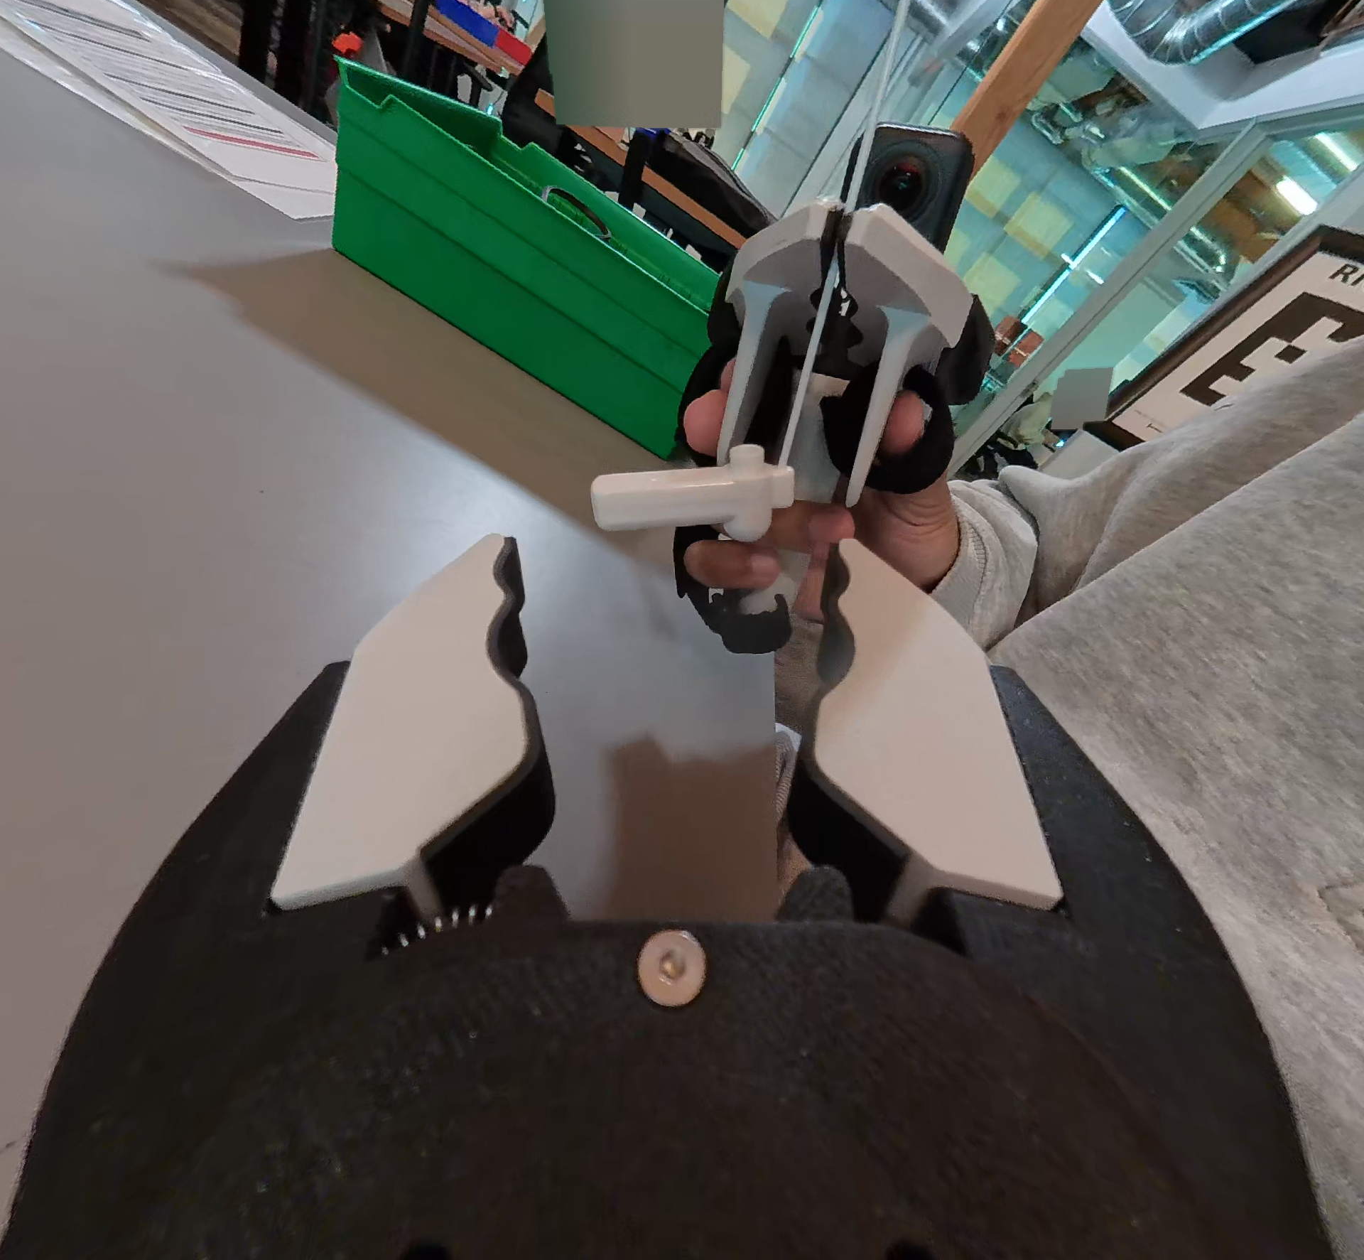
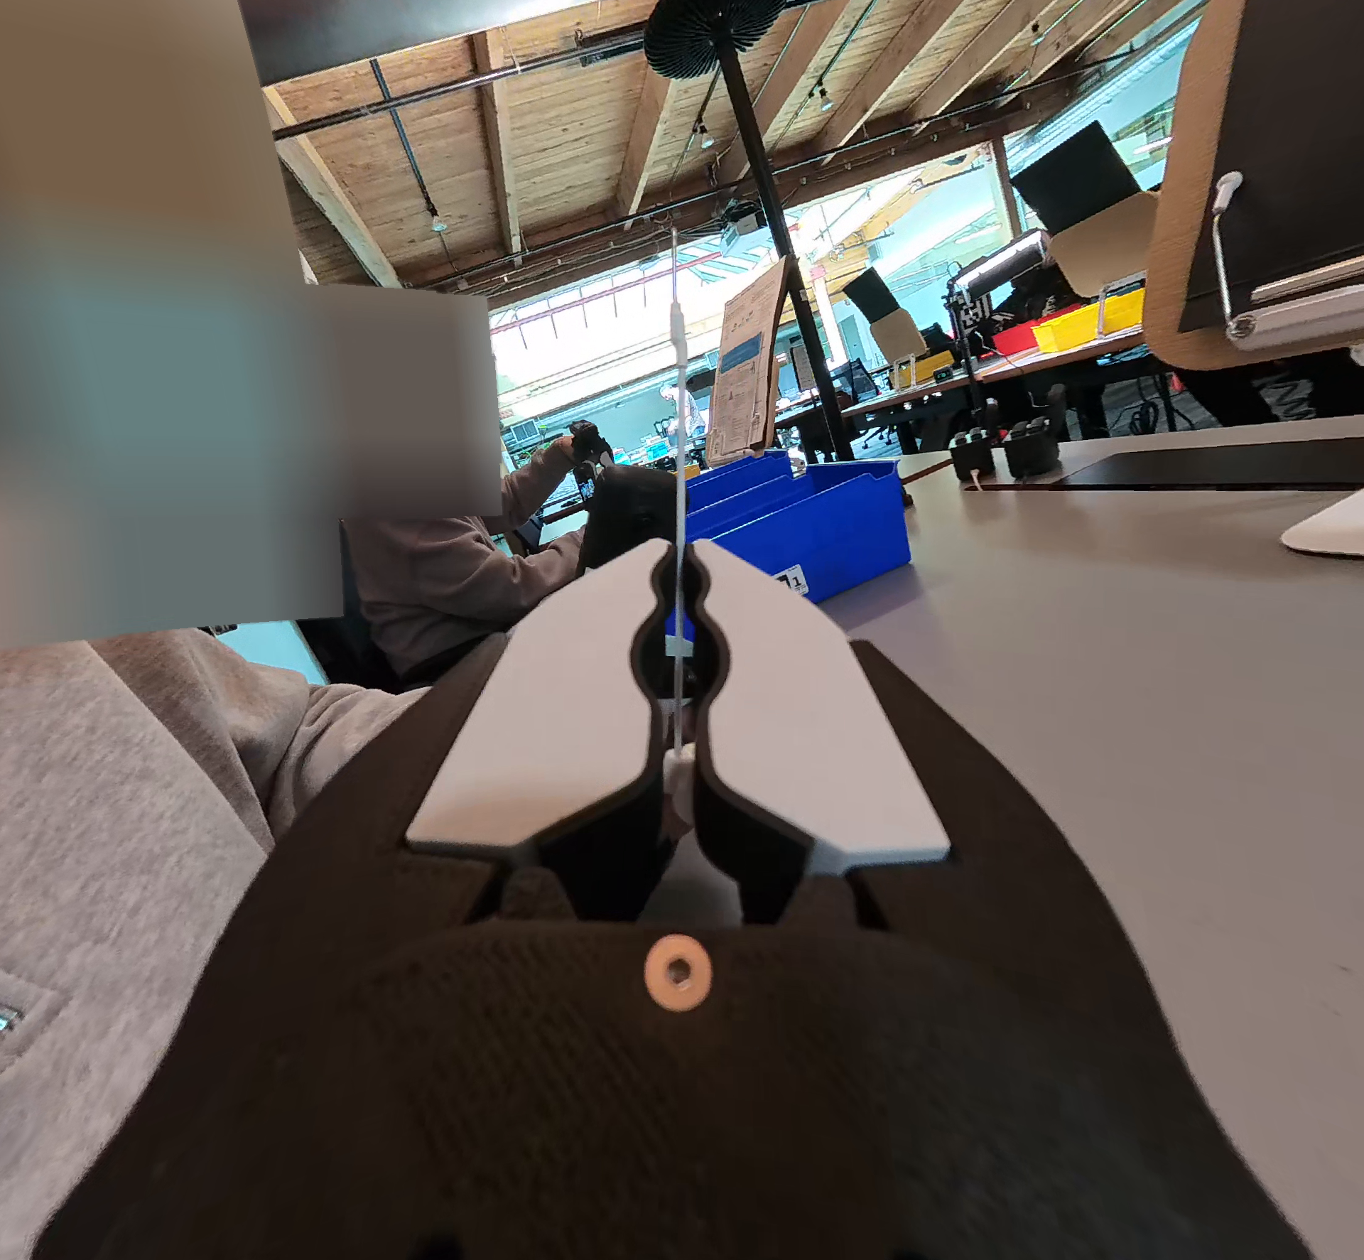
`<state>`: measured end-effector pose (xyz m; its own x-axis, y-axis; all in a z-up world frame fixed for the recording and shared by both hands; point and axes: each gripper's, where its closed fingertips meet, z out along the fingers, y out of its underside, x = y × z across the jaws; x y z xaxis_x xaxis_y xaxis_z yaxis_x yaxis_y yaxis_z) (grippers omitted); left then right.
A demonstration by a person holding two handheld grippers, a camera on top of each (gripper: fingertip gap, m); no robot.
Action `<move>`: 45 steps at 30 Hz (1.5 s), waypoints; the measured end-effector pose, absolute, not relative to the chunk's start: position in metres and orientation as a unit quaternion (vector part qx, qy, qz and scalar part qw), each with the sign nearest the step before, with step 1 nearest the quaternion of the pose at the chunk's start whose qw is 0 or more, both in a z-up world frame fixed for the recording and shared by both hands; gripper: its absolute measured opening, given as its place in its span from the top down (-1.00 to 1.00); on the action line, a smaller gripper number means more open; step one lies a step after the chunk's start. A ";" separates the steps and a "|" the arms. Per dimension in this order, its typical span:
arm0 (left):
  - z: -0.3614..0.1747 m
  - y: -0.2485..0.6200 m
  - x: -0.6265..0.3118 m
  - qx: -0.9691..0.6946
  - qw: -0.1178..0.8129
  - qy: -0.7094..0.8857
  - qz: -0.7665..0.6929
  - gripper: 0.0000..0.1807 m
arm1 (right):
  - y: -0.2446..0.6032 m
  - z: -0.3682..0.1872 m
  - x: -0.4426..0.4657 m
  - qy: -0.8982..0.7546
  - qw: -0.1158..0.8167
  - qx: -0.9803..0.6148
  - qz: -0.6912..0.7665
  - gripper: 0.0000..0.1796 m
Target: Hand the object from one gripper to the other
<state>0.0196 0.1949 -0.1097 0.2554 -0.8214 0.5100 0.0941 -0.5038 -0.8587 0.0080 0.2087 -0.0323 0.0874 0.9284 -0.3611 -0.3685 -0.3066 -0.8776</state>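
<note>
Our right gripper (image 2: 677, 553) fingers clamp the thin, light, stiff rod (image 1: 808, 368); left gripper (image 1: 675, 564) fingers gape; we should take its white handle (image 1: 664, 495).

Right gripper (image 2: 676, 560) closed on a thin white rod (image 2: 677, 412), which stands up past its fingertips. Grey table (image 2: 1107, 634) beneath. Blue bin (image 2: 812, 523) behind on the table. Grey sleeve (image 2: 147, 745) at left

Both grippers look alike — the left gripper (image 1: 668, 564) and right gripper (image 2: 677, 549) have pale grey fingers with wavy black pads on textured black bodies, one silver screw centred — and the sleeve (image 1: 1107, 560) is grey fleece.
</note>
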 end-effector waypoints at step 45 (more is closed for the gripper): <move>-0.066 0.161 0.013 -0.567 0.315 0.265 -0.713 0.41 | 0.167 -0.075 -0.007 -0.623 0.601 -0.369 0.339 0.67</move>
<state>0.0129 0.1613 -0.0663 -0.1575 -0.7503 0.6420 0.1480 -0.6607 -0.7359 -0.0074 0.1669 -0.0747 -0.0056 0.8675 0.4974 0.0527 0.4969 -0.8662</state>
